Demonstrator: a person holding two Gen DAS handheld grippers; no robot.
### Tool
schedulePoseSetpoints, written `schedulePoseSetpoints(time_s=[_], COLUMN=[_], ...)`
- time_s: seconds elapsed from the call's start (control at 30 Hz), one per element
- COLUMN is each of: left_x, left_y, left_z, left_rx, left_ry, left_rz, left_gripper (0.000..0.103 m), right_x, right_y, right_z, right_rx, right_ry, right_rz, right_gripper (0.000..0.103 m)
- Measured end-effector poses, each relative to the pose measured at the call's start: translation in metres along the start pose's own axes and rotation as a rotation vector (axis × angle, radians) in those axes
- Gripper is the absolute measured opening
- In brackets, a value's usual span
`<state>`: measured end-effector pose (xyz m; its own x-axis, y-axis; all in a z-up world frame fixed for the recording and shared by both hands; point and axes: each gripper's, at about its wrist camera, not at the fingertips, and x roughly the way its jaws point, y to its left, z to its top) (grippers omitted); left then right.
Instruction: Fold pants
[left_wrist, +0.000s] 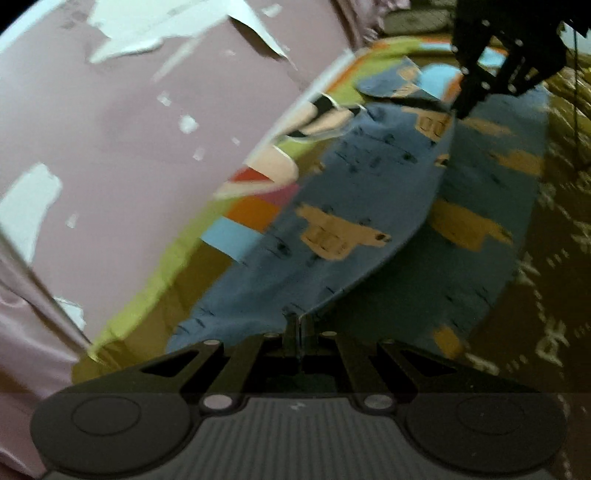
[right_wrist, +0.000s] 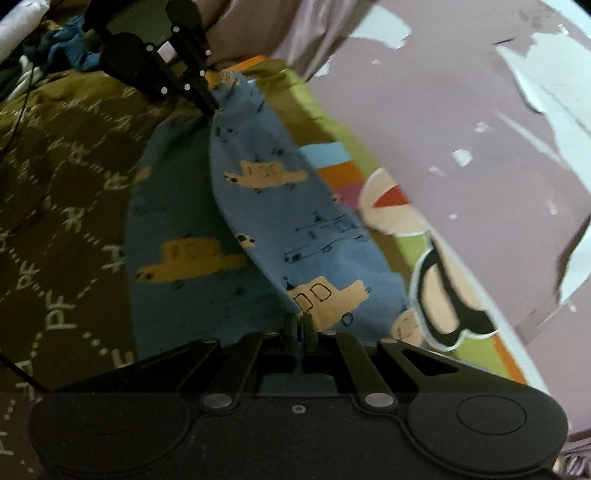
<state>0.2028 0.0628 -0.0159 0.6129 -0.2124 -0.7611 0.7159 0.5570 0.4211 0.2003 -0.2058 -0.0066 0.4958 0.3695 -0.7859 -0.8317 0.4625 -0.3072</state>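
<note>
Blue pants printed with tan cars lie on a bed. One layer is lifted and stretched between both grippers above the other layer. My left gripper is shut on one end of the lifted edge; it also shows in the right wrist view. My right gripper is shut on the other end; it also shows in the left wrist view. The lifted layer hangs taut and slightly tilted toward the wall.
An olive-brown bedspread with white lettering lies under the pants. A bright green sheet with a cartoon print runs along a pink wall with peeling paint. Crumpled blue cloth lies at the far end.
</note>
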Motion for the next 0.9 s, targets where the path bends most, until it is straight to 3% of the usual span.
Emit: schedulePoseSetpoints(time_s=[0.17,0.67,0.9], left_x=[0.001,-0.002,-0.001], left_y=[-0.013,-0.006,-0.010], left_z=[-0.012,-0.024,-0.025], left_rx=[0.033,0.048,0.057], left_ry=[0.043,0.068,0.081], left_rz=[-0.025,-0.037,-0.047], left_gripper=[0.000,0.000,0.000], right_x=[-0.001,-0.017,-0.013], right_y=[0.017,0.062,0.068], right_z=[-0.005,-0.012,-0.010], right_rx=[-0.014,-0.084,-0.116], right_ry=[0.019,0.036,0.024], right_rz=[0.037,0.143,0.120], right_gripper=[0.000,0.000,0.003])
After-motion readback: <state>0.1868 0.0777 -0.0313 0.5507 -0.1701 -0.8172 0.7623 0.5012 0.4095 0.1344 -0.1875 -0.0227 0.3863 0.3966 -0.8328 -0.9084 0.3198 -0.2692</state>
